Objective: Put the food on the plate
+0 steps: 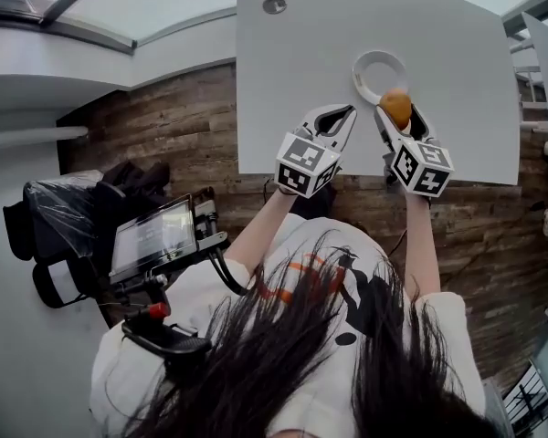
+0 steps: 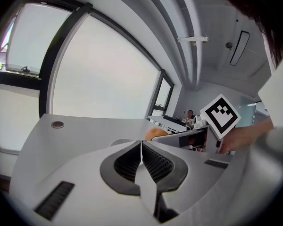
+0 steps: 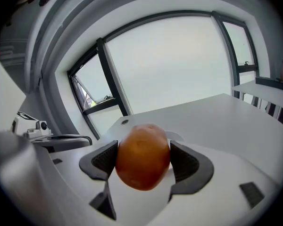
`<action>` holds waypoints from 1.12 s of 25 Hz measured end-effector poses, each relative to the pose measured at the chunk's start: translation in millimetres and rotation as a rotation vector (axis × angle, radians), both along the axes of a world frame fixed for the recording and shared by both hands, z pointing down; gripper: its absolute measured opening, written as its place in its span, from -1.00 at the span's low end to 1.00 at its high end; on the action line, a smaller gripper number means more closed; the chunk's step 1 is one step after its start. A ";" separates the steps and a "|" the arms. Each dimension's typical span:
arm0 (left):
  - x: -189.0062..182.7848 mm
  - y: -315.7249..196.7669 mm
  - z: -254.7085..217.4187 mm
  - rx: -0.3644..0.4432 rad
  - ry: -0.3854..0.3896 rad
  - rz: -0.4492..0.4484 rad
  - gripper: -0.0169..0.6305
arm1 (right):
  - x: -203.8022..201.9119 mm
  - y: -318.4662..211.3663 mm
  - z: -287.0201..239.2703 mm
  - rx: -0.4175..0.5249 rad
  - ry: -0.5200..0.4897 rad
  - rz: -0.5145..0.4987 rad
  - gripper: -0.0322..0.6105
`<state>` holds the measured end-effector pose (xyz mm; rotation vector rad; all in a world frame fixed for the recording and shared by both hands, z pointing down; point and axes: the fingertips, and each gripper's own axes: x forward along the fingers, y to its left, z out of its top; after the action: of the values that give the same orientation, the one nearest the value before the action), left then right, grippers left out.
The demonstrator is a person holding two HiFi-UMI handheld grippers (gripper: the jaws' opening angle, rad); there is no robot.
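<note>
A smooth orange-brown food piece is clamped between the jaws of my right gripper, which is shut on it. In the head view the same food piece hangs over the near rim of a small white plate on the grey table. My left gripper is shut with nothing in it, just left of the plate. In the left gripper view its jaws meet, and the food piece and the plate peek out just beyond them.
A round metal cap sits in the table's far left corner. A camera rig with a screen stands on the floor to my left. Brown wood flooring lies below the table's near edge.
</note>
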<state>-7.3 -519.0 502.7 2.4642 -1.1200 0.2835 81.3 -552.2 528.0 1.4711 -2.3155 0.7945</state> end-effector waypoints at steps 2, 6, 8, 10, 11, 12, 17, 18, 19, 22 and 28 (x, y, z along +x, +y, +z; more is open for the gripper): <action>-6.4 -13.4 6.2 -0.019 0.006 0.002 -0.93 | -7.1 -21.9 10.7 -0.015 0.025 -0.017 0.17; -12.0 -19.4 12.1 -0.035 0.009 0.003 -0.93 | -12.9 -42.1 28.7 -0.034 0.058 -0.035 0.17; -12.4 -17.5 12.7 -0.034 0.011 0.003 -0.93 | -13.0 -47.0 37.5 -0.042 0.073 -0.040 0.17; -12.3 -18.5 12.6 -0.034 0.014 0.001 -0.93 | -12.1 -55.2 46.5 -0.054 0.092 -0.046 0.17; -12.6 -19.6 12.5 -0.034 0.014 -0.001 -0.93 | -11.6 -59.8 51.7 -0.063 0.103 -0.049 0.17; -13.3 -20.8 12.6 -0.035 0.014 -0.005 -0.93 | -11.0 -63.9 57.2 -0.074 0.114 -0.050 0.17; -17.4 -25.5 11.9 -0.037 0.014 -0.026 -0.93 | -7.0 -74.9 81.0 -0.130 0.182 -0.061 0.17; -18.6 -26.3 11.9 -0.037 0.014 -0.031 -0.93 | -6.7 -75.3 84.0 -0.136 0.194 -0.066 0.17; -20.0 -27.3 11.9 -0.037 0.014 -0.036 -0.93 | -6.7 -75.4 86.3 -0.141 0.203 -0.070 0.17; -24.1 -29.8 11.9 -0.039 0.018 -0.049 -0.93 | -7.8 -75.0 88.8 -0.142 0.213 -0.074 0.17; -26.2 -29.4 13.3 -0.045 0.021 -0.058 -0.93 | -9.6 -76.9 88.7 -0.124 0.197 -0.075 0.17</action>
<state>-33.5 -548.4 516.0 2.3856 -1.1613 0.2626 71.7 -629.1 616.7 1.3371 -2.1229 0.7239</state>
